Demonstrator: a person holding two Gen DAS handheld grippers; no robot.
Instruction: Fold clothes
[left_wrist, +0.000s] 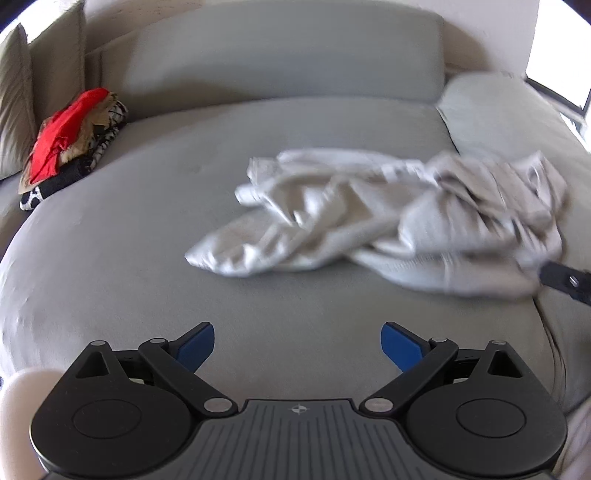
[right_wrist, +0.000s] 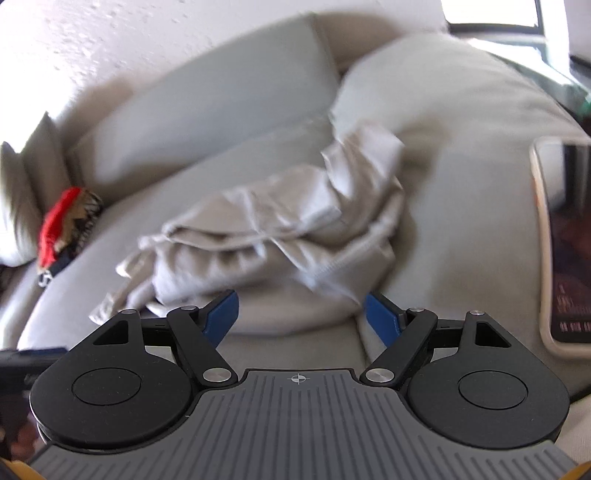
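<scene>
A crumpled pale grey garment (left_wrist: 388, 218) lies on the grey sofa seat (left_wrist: 147, 229), towards its right side. My left gripper (left_wrist: 297, 345) hovers over bare cushion in front of it, jaws wide apart, nothing between the blue pads (left_wrist: 197, 345). In the right wrist view the same garment (right_wrist: 266, 236) is bunched just ahead of my right gripper (right_wrist: 300, 314). Its jaws are spread wide, and the garment's near edge sits between the blue pads (right_wrist: 380, 319) without being pinched. A black part of the right gripper (left_wrist: 565, 282) shows at the garment's right edge in the left wrist view.
A pile of red, tan and black-and-white clothes (left_wrist: 70, 144) rests at the sofa's left end by a beige pillow (left_wrist: 14, 103). A grey cushion (left_wrist: 491, 110) sits behind the garment. A phone (right_wrist: 565, 240) lies on the right armrest. The back cushion (left_wrist: 288, 55) runs behind.
</scene>
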